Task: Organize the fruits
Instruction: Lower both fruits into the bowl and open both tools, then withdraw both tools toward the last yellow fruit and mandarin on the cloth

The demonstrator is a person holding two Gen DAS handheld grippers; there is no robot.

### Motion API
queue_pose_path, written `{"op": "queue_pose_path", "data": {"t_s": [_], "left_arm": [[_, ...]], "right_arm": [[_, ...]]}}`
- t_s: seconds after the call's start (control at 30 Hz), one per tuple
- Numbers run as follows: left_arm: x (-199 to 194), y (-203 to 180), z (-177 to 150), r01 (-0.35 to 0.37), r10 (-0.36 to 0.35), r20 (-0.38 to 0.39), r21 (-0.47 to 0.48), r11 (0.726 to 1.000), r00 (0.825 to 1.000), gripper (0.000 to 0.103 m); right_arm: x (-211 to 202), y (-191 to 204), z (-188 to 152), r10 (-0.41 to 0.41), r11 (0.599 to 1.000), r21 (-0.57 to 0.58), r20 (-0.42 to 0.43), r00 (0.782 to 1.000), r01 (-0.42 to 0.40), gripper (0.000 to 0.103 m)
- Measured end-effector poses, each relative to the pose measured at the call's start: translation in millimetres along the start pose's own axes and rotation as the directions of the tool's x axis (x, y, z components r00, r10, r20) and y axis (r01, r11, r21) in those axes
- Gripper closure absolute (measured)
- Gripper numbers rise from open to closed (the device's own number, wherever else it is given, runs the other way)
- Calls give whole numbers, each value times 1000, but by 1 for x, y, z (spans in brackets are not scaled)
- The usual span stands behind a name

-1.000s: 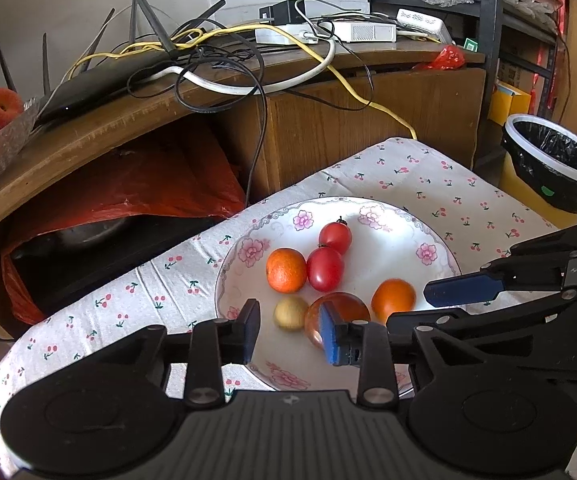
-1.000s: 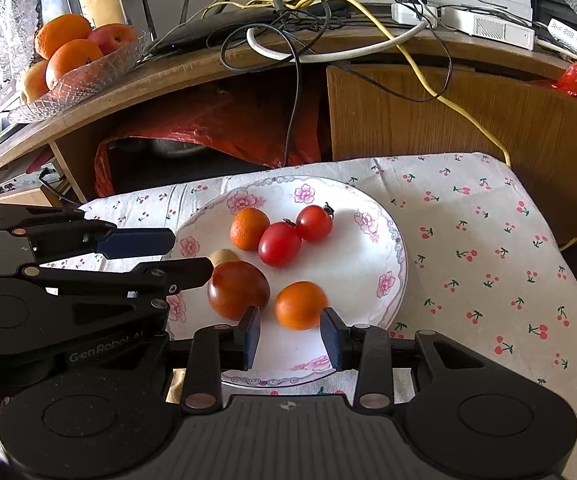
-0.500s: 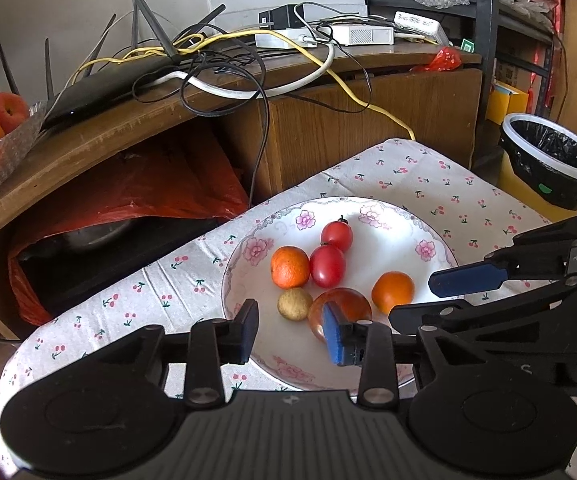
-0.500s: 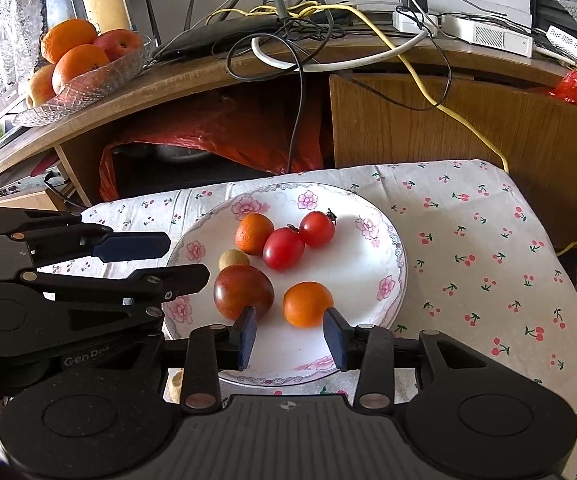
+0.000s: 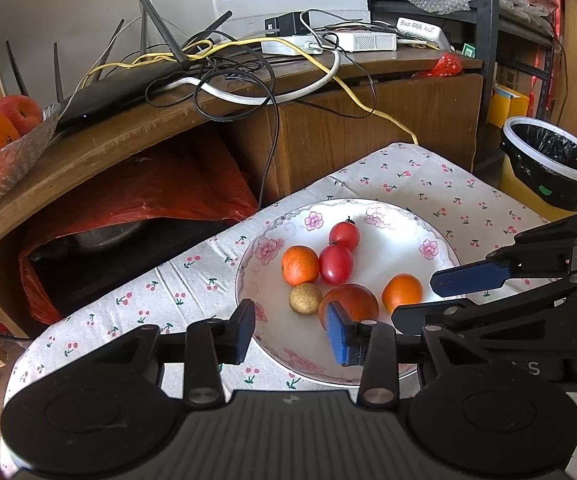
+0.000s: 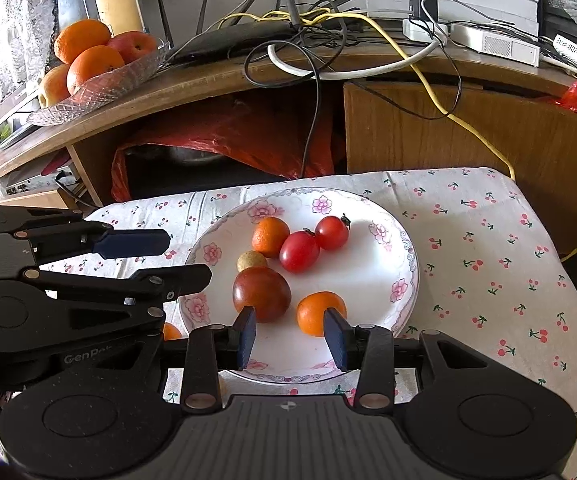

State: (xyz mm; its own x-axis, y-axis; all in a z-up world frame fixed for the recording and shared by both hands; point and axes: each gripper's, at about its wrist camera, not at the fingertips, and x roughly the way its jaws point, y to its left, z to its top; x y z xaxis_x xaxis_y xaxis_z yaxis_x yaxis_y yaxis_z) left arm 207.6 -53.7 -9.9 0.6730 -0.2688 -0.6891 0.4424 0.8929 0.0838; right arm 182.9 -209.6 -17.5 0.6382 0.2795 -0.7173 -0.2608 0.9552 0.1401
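Note:
A white flowered plate (image 5: 440,248) (image 6: 404,248) on the cherry-print cloth holds two red tomatoes (image 6: 299,251), two small oranges (image 6: 322,313) (image 5: 299,265), a dark red-brown tomato (image 6: 261,294) (image 5: 350,303) and a small tan fruit (image 5: 305,298). My left gripper (image 5: 291,335) hovers open at the plate's near-left rim, nothing between its fingers. My right gripper (image 6: 291,339) is open above the plate's near edge, the near orange just beyond its right finger. Another small orange (image 6: 171,332) peeks out beside the plate under the left gripper.
A glass bowl (image 6: 100,84) of oranges and an apple sits on the wooden shelf (image 5: 136,136) behind, among routers and tangled cables (image 5: 224,64). A red plastic bag (image 5: 136,188) fills the space under the shelf. A black-lined bin (image 5: 552,164) stands at right.
Both grippers have drawn back and shifted a little, so the plate sits farther from the cameras. Both stay open; the fruits have not moved.

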Motion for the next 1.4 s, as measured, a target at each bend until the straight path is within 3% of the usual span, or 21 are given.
{"op": "queue_pose_path", "data": {"t_s": [0.6,0.97,1.1,1.4], "left_arm": [[-19,5,-15,8,-8,2,19,1000,1000,55],[-26,11,-34,23,-21,-37,54,998,999,54],[-31,15,-39,45,-42,-44,66,997,998,49],[-32,25,-50,52,-44,-85,94,994,995,48]], "right_arm": [[-10,16,-9,39,999,-34,-19,999,-40,68],[-11,35,-25,120,990,-70,-85,989,-126,64],[-8,38,-33,141,988,-45,-119,983,-147,64],[8,41,-34,115,991,-47,-127,985,-122,64]]}}
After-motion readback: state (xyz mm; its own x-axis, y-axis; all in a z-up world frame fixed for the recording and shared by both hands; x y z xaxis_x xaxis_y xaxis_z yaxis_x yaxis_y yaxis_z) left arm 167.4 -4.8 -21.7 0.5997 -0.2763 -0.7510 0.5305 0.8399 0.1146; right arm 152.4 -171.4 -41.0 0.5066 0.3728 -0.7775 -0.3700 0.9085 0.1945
